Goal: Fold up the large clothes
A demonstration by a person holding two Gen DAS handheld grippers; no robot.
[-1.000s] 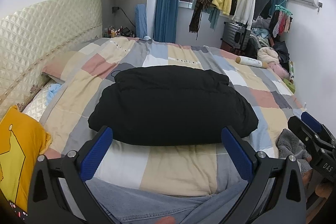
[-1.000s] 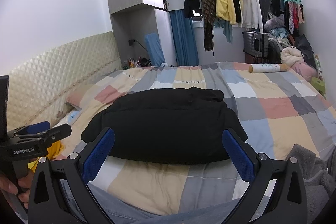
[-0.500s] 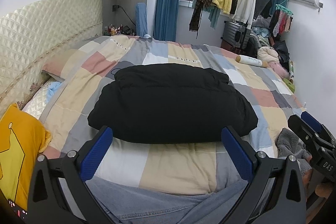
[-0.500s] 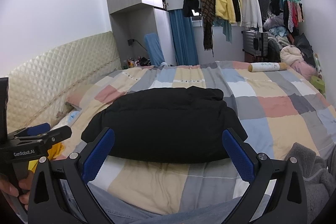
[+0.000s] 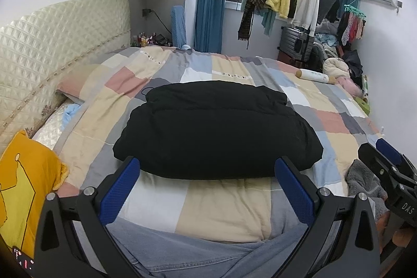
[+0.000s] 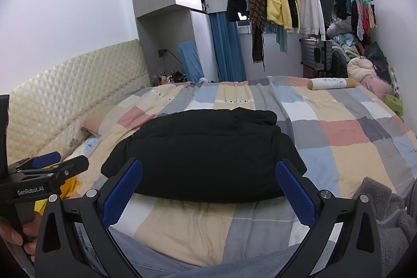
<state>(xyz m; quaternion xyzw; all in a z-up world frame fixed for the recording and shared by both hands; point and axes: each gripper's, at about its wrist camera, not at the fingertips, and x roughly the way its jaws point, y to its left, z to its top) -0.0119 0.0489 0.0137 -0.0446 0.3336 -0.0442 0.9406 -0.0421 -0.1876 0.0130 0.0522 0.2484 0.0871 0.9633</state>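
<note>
Black padded jacket (image 5: 216, 129), folded into a compact bundle, lying mid-bed on checked quilt (image 5: 221, 210). Left hand-held gripper (image 5: 207, 189) and right hand-held gripper (image 6: 208, 190) both spread wide, empty, hovering near edge. Fold apparently complete; next likely setting bundle aside, reaching grey garment (image 6: 385, 210) at right.

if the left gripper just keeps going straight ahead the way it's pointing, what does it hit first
Most likely the folded black jacket on the patchwork quilt. The open left gripper points at the jacket's near edge, with only a strip of quilt between. Depth is unclear, so it might graze the quilt first.
</note>
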